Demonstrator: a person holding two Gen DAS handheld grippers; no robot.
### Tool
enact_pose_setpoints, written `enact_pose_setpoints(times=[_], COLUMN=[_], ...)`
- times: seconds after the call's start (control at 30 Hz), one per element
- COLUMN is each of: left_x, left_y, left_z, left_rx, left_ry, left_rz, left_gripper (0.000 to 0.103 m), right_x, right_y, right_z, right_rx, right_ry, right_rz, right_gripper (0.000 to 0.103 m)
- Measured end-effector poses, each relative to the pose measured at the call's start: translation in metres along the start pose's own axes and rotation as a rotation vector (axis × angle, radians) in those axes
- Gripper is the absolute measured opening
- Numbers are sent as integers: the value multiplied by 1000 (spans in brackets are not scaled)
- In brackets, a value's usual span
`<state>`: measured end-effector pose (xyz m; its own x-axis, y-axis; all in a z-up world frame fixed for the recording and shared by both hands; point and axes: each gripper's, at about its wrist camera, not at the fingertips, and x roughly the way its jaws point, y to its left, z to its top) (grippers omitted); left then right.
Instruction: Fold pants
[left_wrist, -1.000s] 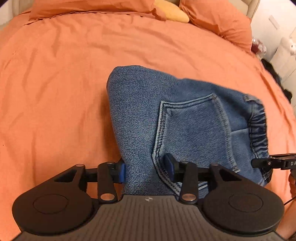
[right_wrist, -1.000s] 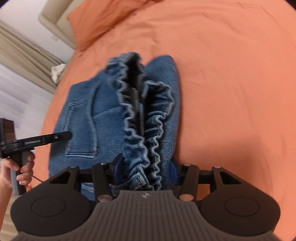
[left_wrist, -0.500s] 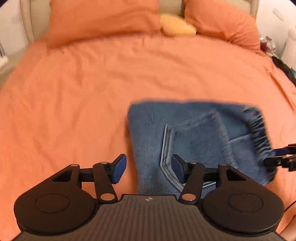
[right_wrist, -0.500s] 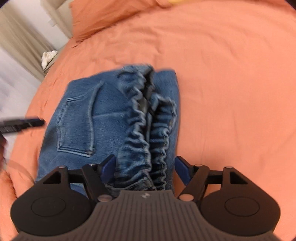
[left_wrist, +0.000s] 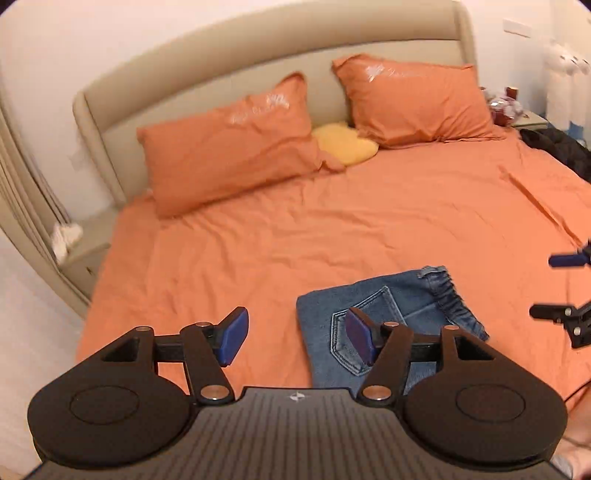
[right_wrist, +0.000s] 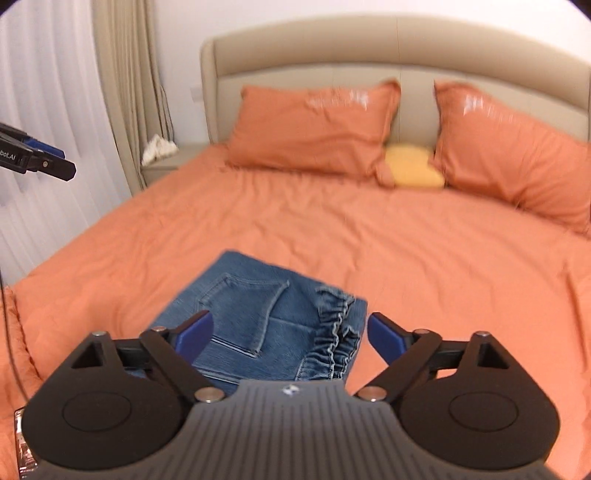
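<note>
The blue denim pants (left_wrist: 388, 321) lie folded into a compact rectangle on the orange bed sheet (left_wrist: 295, 236), back pocket up, elastic waistband at the right. They also show in the right wrist view (right_wrist: 266, 325). My left gripper (left_wrist: 295, 339) is open and empty, raised above and in front of the pants. My right gripper (right_wrist: 290, 336) is open and empty, raised above the waistband end. The right gripper's fingers (left_wrist: 565, 260) show at the right edge of the left wrist view. The left gripper's fingers (right_wrist: 44, 162) show at the left edge of the right wrist view.
Two orange pillows (left_wrist: 229, 147) (left_wrist: 413, 99) and a yellow cushion (left_wrist: 347, 144) lie against the beige headboard (left_wrist: 258, 62). A nightstand (left_wrist: 85, 243) with a white cloth stands left of the bed, by the curtains (right_wrist: 55, 110). Dark clothing (left_wrist: 557, 147) lies at the bed's right side.
Both grippers opened and let go of the pants, then lifted up and back. The folded pants now lie flat on the bed, and the headboard has come into view.
</note>
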<state>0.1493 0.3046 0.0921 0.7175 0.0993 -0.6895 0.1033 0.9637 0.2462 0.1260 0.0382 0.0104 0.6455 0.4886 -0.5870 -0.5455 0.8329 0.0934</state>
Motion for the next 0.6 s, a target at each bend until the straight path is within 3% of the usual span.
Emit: enact_pose_setpoints(times=[0.2, 0.37, 0.47, 0.6], left_x=[-57, -70, -70, -55], left_y=[-31, -65, -85, -111], left_z=[-31, -72, -96, -123], left_rx=[4, -84, -146, -204], left_ry=[-35, -111, -184, -204], left_rz=[97, 87, 85, 88], left_gripper=[83, 86, 86, 86], right_x=[-71, -106, -114, -116], right_y=[28, 42, 50, 53], right_z=[-26, -58, -74, -96], right_rx=[-94, -82, -89, -40], right_ry=[-133, -210, -208, -197], right_rz=[-56, -141, -164, -179], right_gripper=[98, 98, 98, 98])
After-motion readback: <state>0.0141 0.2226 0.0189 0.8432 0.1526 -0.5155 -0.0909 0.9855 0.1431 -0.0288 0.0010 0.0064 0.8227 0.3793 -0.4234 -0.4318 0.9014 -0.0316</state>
